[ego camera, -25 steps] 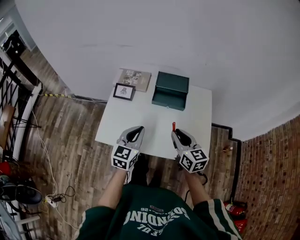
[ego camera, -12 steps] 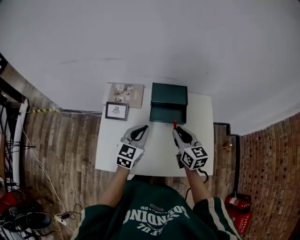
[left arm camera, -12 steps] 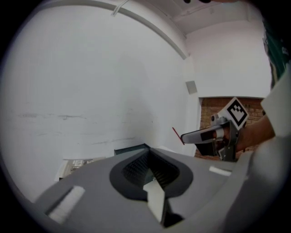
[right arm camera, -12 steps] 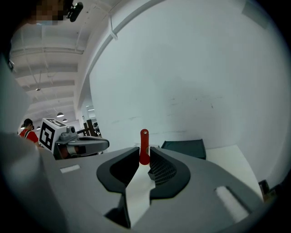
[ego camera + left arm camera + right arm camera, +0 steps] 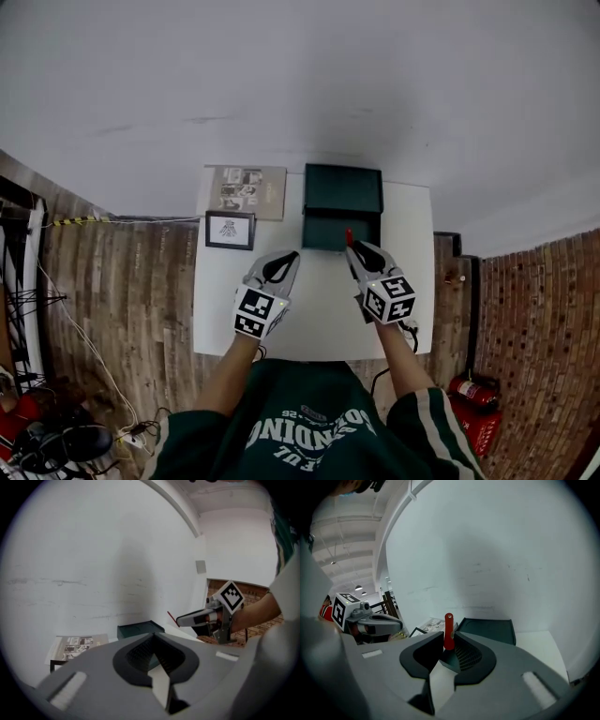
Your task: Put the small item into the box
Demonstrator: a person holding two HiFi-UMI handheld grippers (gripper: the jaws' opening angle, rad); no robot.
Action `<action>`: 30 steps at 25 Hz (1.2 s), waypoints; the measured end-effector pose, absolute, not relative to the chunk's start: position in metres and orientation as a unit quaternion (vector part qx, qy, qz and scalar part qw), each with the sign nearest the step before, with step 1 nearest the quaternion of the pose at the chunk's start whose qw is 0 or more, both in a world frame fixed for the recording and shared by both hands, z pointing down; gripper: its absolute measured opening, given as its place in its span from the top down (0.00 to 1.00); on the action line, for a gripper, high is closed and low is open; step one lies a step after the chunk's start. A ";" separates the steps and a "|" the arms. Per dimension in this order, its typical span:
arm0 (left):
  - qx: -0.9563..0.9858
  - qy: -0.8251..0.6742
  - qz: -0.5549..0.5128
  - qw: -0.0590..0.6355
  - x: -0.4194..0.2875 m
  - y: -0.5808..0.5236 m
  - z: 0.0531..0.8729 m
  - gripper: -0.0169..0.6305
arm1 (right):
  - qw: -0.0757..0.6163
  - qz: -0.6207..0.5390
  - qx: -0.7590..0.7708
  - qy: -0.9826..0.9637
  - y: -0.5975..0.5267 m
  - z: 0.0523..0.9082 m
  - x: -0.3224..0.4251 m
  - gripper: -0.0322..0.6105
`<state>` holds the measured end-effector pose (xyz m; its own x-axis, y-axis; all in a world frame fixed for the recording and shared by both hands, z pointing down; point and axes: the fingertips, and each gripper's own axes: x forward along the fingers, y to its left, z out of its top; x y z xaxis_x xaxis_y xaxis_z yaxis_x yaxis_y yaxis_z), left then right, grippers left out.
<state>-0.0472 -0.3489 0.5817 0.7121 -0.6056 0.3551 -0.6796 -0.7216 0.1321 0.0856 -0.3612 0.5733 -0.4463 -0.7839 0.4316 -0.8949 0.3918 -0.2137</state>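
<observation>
A white desk (image 5: 309, 323) is seen, with a dark green box (image 5: 343, 192) at the middle of its far edge. A printed sheet (image 5: 247, 190) lies at the far left corner, and a small frame (image 5: 230, 230) by the left edge just nearer. The left gripper (image 5: 292, 255) is held over the desk's middle, its jaws pressed together on nothing. The right gripper (image 5: 352, 248) is held at the box's near wall, its jaws pinched on the red item (image 5: 349, 234), which stands upright out of the tips. The carry is judged nearly done. The item should be brought over the box's inside, lowered past the rim and only then let go, so that it is not bounced onto the desk. The sheet's print is too small to be read. The lettering on the green shirt (image 5: 314, 431) is seen upside down and is not made out whole. No brand is seen on the box.
</observation>
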 end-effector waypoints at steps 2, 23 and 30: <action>0.914 -0.353 0.147 0.134 -0.049 -0.352 0.585 0.89 | 0.147 0.215 0.501 -0.825 -0.371 0.585 0.084 0.84; 0.878 -0.405 0.182 0.179 -0.077 -0.341 0.621 0.89 | 0.426 0.271 0.339 -0.794 -0.434 0.755 0.084 0.84; 0.870 -0.418 0.182 0.186 -0.088 -0.334 0.620 0.89 | 0.432 0.300 0.354 -0.773 -0.436 0.771 0.086 0.83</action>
